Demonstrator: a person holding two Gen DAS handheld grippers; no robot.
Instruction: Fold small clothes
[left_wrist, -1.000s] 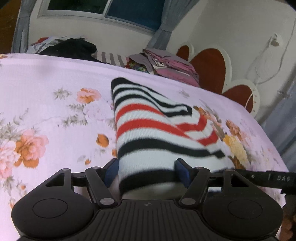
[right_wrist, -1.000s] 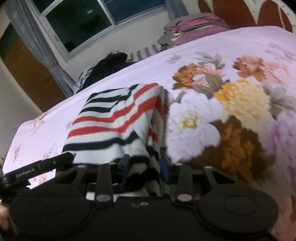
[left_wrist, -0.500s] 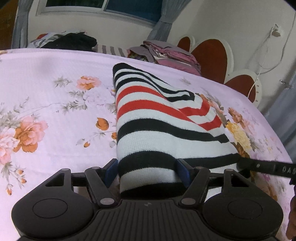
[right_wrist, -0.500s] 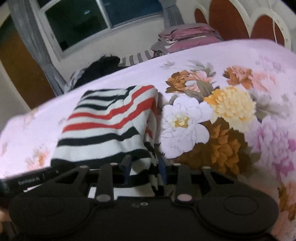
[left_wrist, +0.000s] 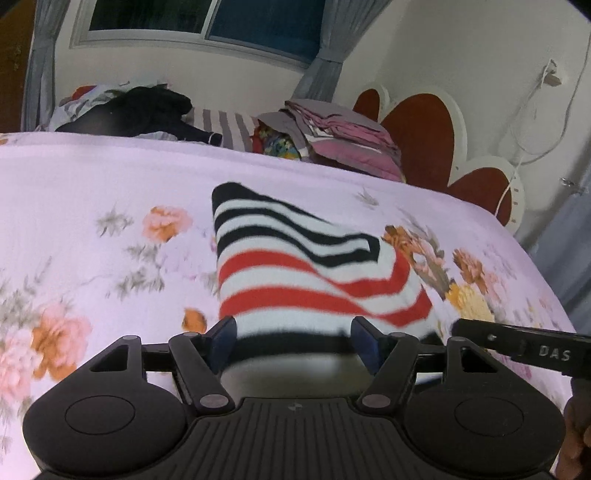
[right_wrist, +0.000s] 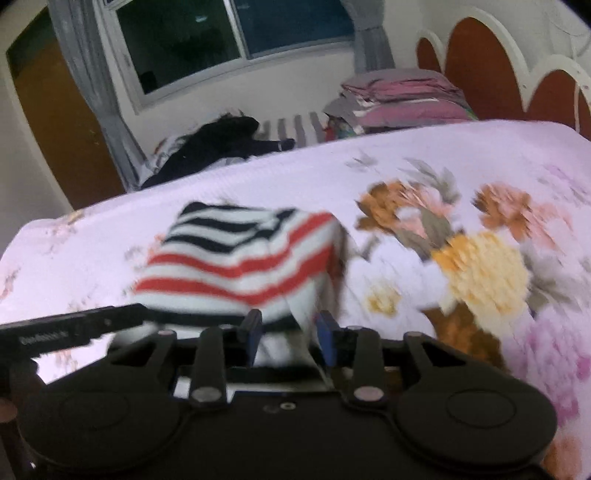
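Note:
A small knit garment with white, black and red stripes (left_wrist: 295, 280) lies folded on the flowered pink bedsheet (left_wrist: 92, 184). Its near edge is raised off the bed. My left gripper (left_wrist: 293, 343) is shut on the left part of that edge, its jaws wide around a thick bunch of cloth. My right gripper (right_wrist: 288, 332) is shut on the right corner of the garment (right_wrist: 240, 266), jaws narrow. Each gripper's side shows in the other's view: the right gripper as a black bar (left_wrist: 517, 349), the left gripper likewise (right_wrist: 74, 328). The cloth behind the pads is hidden.
At the far side of the bed sit a stack of folded pink and grey clothes (left_wrist: 343, 136) and a black heap of clothing (left_wrist: 147, 110). A red and white scalloped headboard (left_wrist: 417, 140) stands at the right. A person's hand (left_wrist: 576, 443) shows at the right edge.
Both grippers have risen and moved toward the far side with the garment's near edge. Less of the striped cloth now shows stretched out ahead of the pads.

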